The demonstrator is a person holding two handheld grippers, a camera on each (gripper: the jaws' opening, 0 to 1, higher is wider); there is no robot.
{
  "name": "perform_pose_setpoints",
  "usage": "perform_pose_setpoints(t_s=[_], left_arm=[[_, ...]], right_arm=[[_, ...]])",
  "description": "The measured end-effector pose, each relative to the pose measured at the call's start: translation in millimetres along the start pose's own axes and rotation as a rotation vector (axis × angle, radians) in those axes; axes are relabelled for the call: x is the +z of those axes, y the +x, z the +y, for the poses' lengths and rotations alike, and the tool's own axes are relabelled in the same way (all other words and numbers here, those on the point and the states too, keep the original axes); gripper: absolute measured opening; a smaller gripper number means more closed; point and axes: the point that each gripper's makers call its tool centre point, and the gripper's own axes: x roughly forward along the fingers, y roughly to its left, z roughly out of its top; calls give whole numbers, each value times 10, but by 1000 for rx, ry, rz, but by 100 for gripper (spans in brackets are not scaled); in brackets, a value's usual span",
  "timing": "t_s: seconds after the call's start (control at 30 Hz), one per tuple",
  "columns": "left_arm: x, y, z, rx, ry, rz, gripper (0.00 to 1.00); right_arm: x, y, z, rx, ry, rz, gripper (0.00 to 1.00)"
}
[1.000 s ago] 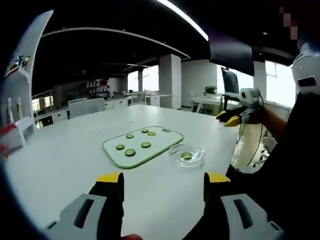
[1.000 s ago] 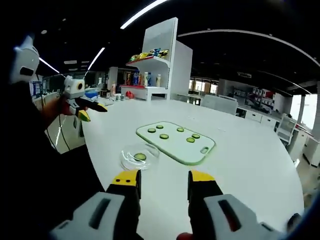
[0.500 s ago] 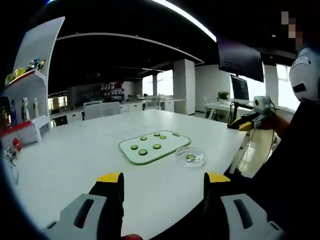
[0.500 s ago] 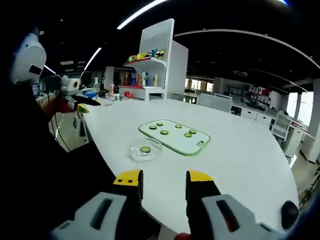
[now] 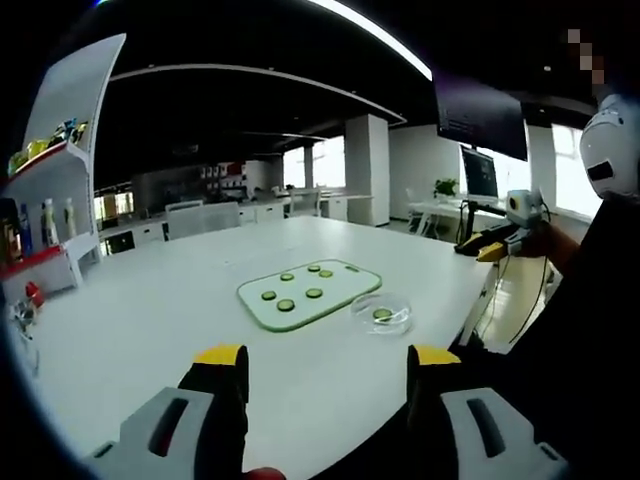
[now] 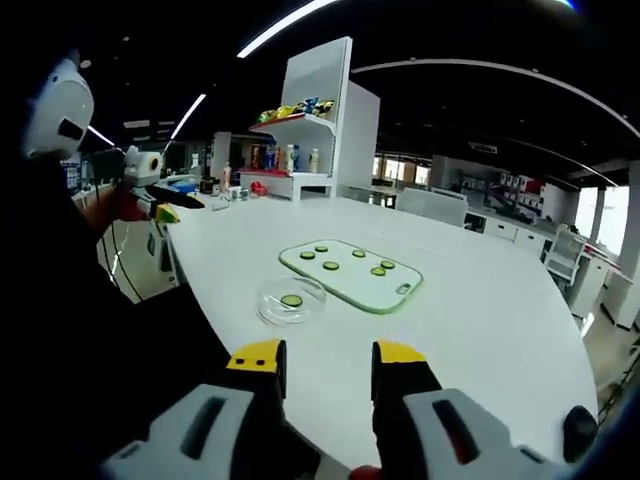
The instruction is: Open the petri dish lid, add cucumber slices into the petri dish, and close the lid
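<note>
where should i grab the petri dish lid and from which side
Grip the petri dish lid by its thin round rim, coming down from above with a jaw on either side. It lies flat and low on the white table, beside the cutting board, so approach from the open side.

Since a second ago we see both grippers pulled back and up from the table (image 5: 150, 320): the cutting board (image 5: 310, 293) and petri dish (image 5: 381, 313) shrink in both views and more tabletop shows. Over the last half second, almost no shift. Right gripper (image 5: 490, 243), seen from the left gripper view, sits farther off, probably lower too.
</note>
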Motion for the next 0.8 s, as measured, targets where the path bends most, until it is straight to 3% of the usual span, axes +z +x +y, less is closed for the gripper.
perform_pose_setpoints(t_s=[0.8], left_arm=[[-16,-28,-6,0,10,7,62]], right_arm=[[69,146,104,31,-38,27,32]])
